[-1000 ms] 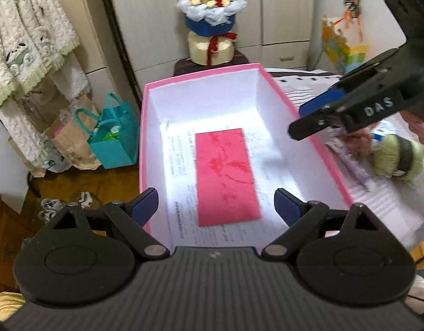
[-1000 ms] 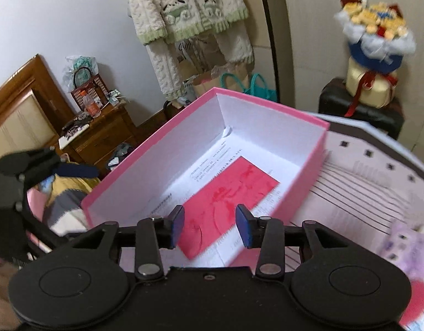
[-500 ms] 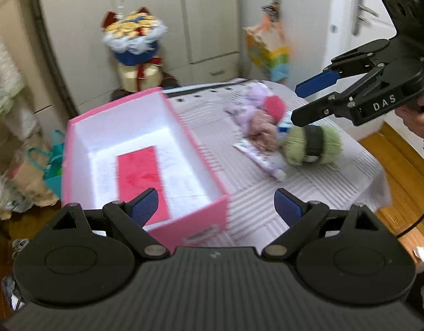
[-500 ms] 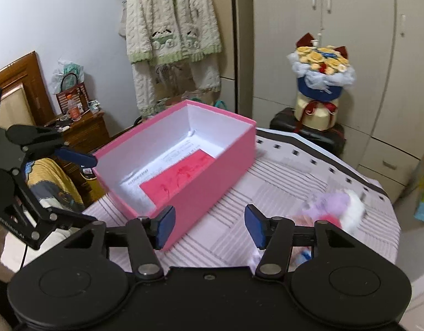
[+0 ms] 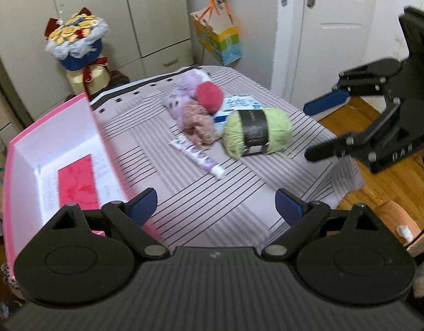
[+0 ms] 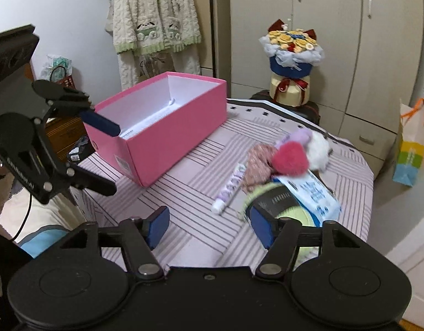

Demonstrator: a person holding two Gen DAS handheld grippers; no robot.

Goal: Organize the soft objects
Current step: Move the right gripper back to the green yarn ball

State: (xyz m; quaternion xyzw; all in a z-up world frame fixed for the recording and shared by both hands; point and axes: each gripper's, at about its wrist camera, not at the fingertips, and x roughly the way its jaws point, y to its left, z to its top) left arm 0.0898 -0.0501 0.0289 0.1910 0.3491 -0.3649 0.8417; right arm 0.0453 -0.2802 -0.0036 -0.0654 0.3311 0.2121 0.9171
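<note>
Hovering with nothing held, the left gripper gaped wide; the right gripper (jaws just widening) neared the green yarn, presumably bound for the pink box.

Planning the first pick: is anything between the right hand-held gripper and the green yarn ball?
Nothing visible. The right hand-held gripper, jaws just opened and empty, sits right before the green yarn ball. The blue packet leans on the ball's far side.
</note>
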